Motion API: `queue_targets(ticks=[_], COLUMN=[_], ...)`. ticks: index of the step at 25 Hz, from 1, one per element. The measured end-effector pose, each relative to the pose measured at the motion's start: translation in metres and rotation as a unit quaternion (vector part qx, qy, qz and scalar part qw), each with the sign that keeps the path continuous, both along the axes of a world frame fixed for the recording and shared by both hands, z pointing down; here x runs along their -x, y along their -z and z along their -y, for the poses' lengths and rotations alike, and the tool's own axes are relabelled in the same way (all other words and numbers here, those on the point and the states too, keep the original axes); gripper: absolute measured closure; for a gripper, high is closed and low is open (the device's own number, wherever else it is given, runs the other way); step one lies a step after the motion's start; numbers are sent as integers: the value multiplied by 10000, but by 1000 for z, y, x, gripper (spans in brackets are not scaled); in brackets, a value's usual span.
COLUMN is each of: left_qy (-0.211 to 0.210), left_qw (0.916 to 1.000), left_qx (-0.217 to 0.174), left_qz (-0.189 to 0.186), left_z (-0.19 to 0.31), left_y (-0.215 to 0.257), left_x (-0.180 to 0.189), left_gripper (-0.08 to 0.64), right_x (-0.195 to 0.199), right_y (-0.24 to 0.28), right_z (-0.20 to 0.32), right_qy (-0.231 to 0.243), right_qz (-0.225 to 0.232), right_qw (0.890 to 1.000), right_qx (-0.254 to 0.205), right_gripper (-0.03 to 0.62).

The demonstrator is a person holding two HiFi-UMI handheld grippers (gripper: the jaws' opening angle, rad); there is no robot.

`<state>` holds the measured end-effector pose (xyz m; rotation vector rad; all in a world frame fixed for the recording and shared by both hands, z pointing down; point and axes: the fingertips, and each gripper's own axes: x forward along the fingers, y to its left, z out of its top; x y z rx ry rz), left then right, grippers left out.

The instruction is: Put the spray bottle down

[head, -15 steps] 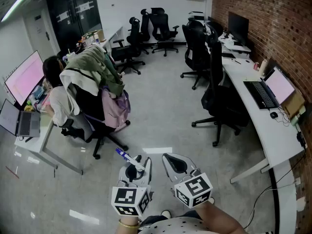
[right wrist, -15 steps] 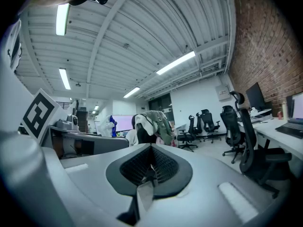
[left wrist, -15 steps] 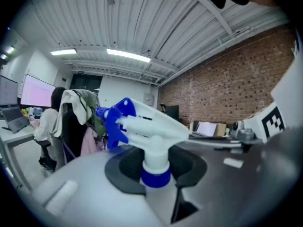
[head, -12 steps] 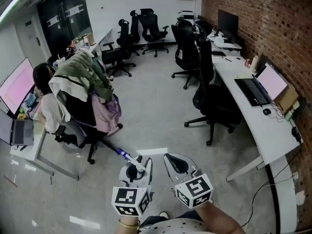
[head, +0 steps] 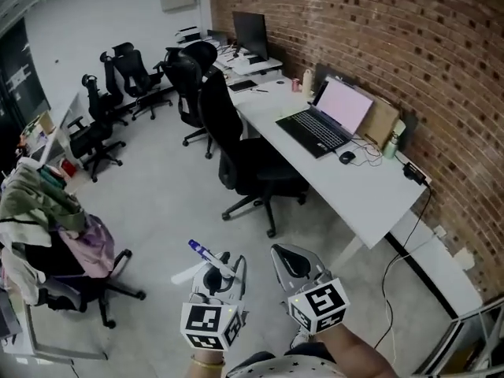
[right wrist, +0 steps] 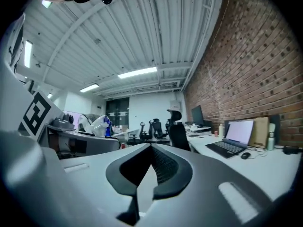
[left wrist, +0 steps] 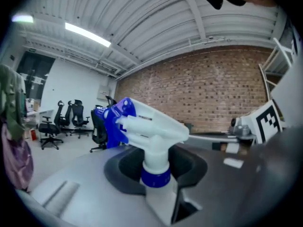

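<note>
The spray bottle (left wrist: 147, 126) has a white trigger head, a blue nozzle and a blue collar. My left gripper (left wrist: 158, 188) is shut on its neck and holds it upright in the air. In the head view the bottle's head (head: 206, 256) sticks out above the left gripper (head: 214, 276) at the bottom centre. Beside it, my right gripper (head: 290, 263) is held level; in the right gripper view the right gripper (right wrist: 150, 167) has its jaws together with nothing between them. Both grippers hang over the grey floor, short of the white desk (head: 358, 191).
An open laptop (head: 324, 118), a mouse (head: 346, 157) and a small bottle (head: 390, 144) lie on the white desk along the brick wall. A black office chair (head: 253, 168) stands before it. A chair heaped with clothes (head: 55, 231) is at the left.
The head view has swung to the right, from the clothes chair and seated person to the desk by the brick wall. Both grippers keep their places, the left still holding the bottle.
</note>
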<state>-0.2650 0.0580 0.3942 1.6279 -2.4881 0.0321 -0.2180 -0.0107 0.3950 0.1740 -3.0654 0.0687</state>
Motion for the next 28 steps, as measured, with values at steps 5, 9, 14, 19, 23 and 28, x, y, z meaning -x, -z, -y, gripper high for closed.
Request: queue_targets(ticks=[5, 9, 14, 19, 23, 28], left_qy=[-1125, -1744, -2234, -2651, -2825, -3000], left_qw=[9936, 9846, 9741, 9635, 9589, 9535], left_qx=[-26, -153, -353, -373, -228, 12], left_qz=[6, -3, 13, 41, 117, 306], left_z=[133, 229, 345, 441, 492, 528], left_y=[5, 4, 1, -4, -17, -41], left_x=[-49, -84, -128, -169, -191, -210], left_gripper=[442, 442, 442, 442, 442, 442], right_x=[-67, -118, -173, -215, -235, -248], right_y=[5, 0, -14, -25, -36, -46], right_z=[118, 192, 272, 325, 347, 364], right_qy=[-1148, -1807, -2421, -2962, -3155, -3325], right_qz=[-59, -146, -209, -235, -284, -317], right_qw=[9934, 9834, 9700, 9545, 9475, 9408], right_qx=[-34, -53, 59, 256, 425, 583], right_gripper=[594, 594, 594, 594, 594, 594])
